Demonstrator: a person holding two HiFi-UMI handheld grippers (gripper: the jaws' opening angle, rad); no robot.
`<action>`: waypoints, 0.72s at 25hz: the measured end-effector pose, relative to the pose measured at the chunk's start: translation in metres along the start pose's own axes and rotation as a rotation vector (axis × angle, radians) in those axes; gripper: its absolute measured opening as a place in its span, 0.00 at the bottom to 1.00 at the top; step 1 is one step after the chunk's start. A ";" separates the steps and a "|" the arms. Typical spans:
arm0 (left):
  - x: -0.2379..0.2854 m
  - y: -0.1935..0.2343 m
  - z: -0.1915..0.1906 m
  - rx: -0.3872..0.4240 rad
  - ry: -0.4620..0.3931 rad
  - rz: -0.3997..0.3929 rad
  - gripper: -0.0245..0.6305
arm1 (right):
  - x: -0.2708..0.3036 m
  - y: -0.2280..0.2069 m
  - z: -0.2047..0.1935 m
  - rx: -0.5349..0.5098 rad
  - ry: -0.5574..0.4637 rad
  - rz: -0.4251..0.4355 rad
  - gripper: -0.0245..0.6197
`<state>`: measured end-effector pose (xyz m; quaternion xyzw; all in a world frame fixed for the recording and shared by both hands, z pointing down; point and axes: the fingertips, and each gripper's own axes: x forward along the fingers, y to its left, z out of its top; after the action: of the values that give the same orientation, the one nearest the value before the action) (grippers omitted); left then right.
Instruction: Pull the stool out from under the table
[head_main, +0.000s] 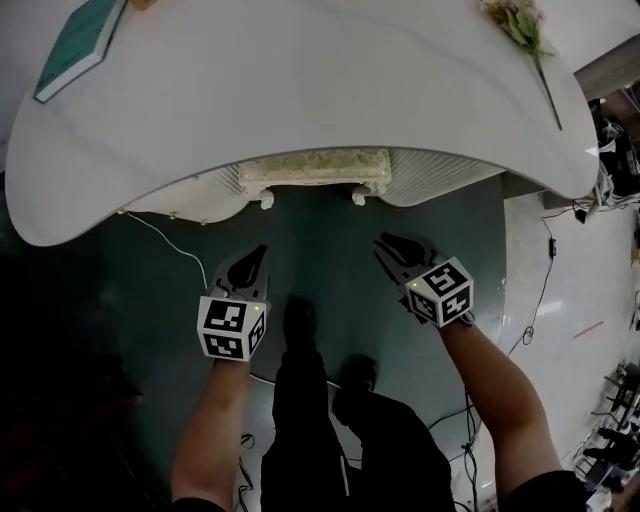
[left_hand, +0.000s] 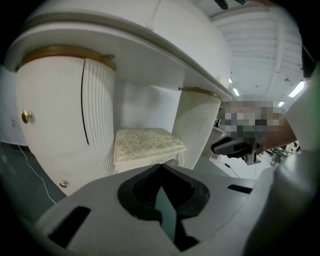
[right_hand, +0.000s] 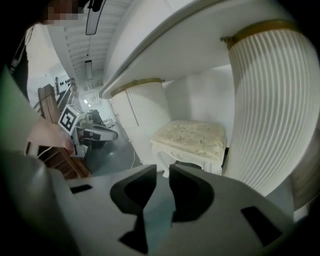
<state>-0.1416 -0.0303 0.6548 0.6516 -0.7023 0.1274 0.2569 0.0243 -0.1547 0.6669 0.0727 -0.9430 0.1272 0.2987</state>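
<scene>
Stool (head_main: 315, 170): one, tucked under one table (head_main: 300, 80).

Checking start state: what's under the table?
The stool sits tucked under the table, between its two ribbed pedestals. Its cream seat and front legs show; its back legs are hidden.

No text, label, brand or number can be read anywhere.
</scene>
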 end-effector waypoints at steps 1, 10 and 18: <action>0.011 0.007 -0.009 -0.004 -0.005 0.006 0.05 | 0.012 -0.010 -0.010 -0.003 0.001 -0.010 0.18; 0.087 0.077 -0.048 0.055 0.010 0.066 0.25 | 0.068 -0.114 -0.048 -0.024 -0.026 -0.196 0.33; 0.147 0.130 -0.079 0.093 0.090 0.077 0.48 | 0.119 -0.159 -0.057 0.018 0.001 -0.234 0.47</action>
<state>-0.2561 -0.0989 0.8187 0.6290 -0.7080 0.1987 0.2524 -0.0077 -0.2981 0.8122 0.1849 -0.9267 0.0999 0.3115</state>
